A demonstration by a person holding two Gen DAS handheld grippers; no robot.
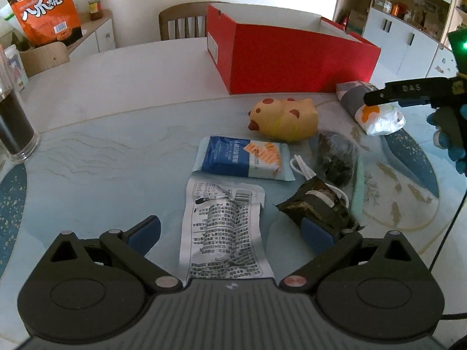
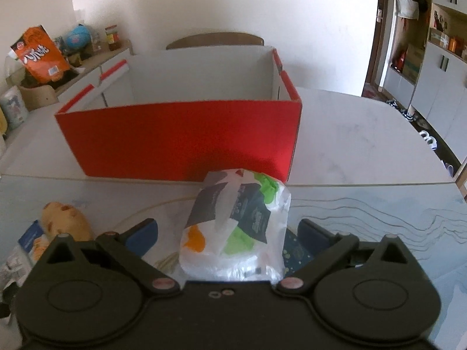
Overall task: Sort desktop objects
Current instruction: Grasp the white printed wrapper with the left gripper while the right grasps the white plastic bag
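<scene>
1. we see one red box [image 1: 292, 55] on the table [image 1: 116, 151], open at the top with a white inside; from the left wrist view it sits at about 12 o'clock, beyond the clutter.
2. our left gripper [image 1: 230, 233] has its tongs spread wide and holds nothing; one silver printed packet [image 1: 224, 230] lies flat on the table between its blue pads [image 1: 146, 233].
3. the right-hand pad of that gripper is just beside, perhaps touching, one dark wrapped snack [image 1: 318, 207] at about 3 o'clock from the silver packet.
4. one blue and white packet [image 1: 242, 157] lies at 12 o'clock from the silver one, and one yellow spotted toy [image 1: 286, 116] lies beyond it again, nearer the box.
5. one clear bag of dark contents [image 1: 335, 157] sits at 3 o'clock from the blue packet, with one white cord [image 1: 303, 169] looped between them.
6. our right gripper [image 2: 227, 233] has its tongs wide apart as well, and one white plastic-wrapped bundle [image 2: 236, 227] with orange, green and grey print lies between the pads without being pinched.
7. from the right wrist view the red box [image 2: 181, 137] stands at 12 o'clock, just behind the bundle.
8. one glass of dark liquid [image 1: 14, 122] stands at 9 o'clock in the left view, well apart from the packets.
9. one orange snack bag [image 1: 46, 5] stands off the table at about 10 o'clock, and one wooden chair [image 1: 181, 20] shows behind the box.
</scene>
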